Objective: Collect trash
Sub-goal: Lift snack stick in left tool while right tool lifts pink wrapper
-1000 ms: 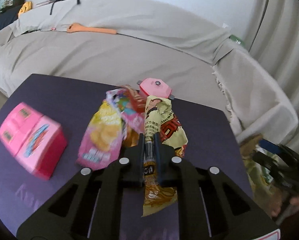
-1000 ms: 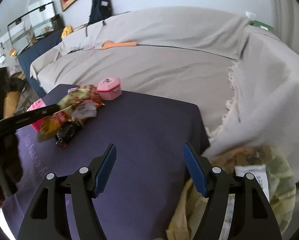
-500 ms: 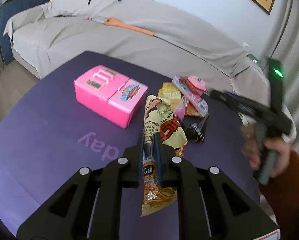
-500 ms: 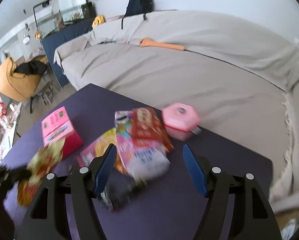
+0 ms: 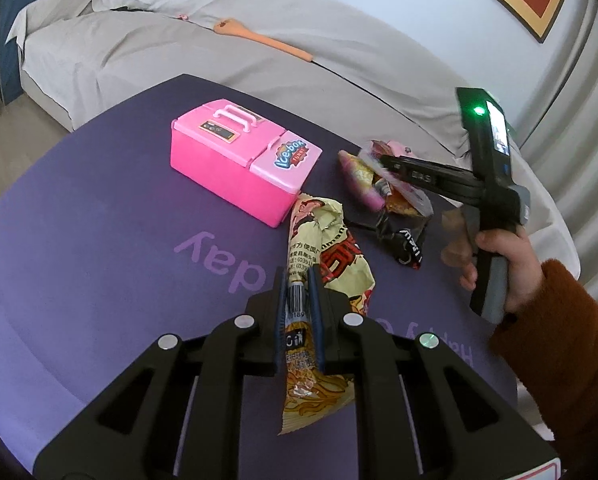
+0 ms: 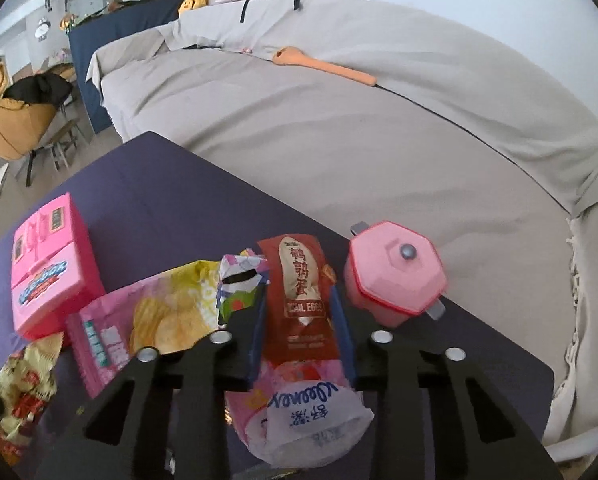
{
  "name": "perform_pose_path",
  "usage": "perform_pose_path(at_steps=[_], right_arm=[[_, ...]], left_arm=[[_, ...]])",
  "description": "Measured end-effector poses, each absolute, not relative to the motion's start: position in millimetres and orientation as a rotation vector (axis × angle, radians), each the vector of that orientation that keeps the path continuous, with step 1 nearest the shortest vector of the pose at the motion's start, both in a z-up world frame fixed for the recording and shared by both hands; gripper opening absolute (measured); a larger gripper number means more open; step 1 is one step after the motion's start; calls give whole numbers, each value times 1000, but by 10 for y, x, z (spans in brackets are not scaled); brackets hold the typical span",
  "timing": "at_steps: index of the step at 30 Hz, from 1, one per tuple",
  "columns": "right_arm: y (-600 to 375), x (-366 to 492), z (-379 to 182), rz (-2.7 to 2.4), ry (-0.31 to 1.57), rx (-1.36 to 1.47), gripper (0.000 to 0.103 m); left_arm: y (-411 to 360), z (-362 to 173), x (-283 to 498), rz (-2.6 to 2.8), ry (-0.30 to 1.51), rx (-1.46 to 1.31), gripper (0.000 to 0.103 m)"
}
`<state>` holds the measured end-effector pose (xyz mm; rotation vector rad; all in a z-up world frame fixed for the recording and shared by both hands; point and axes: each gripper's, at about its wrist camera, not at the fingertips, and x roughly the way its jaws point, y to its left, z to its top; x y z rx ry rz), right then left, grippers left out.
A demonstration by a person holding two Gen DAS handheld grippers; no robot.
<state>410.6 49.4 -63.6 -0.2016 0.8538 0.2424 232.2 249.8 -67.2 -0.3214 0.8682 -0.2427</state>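
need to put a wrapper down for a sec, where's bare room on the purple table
Free: the near-left stretch of the purple table, in front of the pink plastic ice-box toy, around the printed lettering. Crowded: the far right, where snack wrappers pile beside the small pink toy pot, and the right gripper works.

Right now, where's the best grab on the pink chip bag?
Likely best: pinch the pink chip bag at its loose near-left corner, coming from the near side in the right wrist view. It lies flat on the mat, its far-right end runs under the crumpled wrapper, and the pink ice-box crowds its upper left.
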Motion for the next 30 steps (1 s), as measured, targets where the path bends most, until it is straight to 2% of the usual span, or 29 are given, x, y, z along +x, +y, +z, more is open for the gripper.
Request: perform_pose_path(at_steps=[5,16,18,20,22,30], right_arm=[[273,3866,-446,241,832,-181,6],[-234,3278,16,283,811,-73,5],[-330,3171,25,279,817,-69,5],[-398,3096,9,278,825,-66,5],[-466,2996,-10,273,825,-82,5],[-627,2654,-45,281,826,-108,5]], left_arm=[[2490,-678,2355,-251,873,-324,10],[2268,-710,2451,-277,889,-296,10],[2209,-712,2455,-285,896,-295,14],[2133,-717,2427,-288,901,-285,25],[2055,-719,2419,-286,906,-268,29],[1876,-837,2578,-253,959,-228,29]])
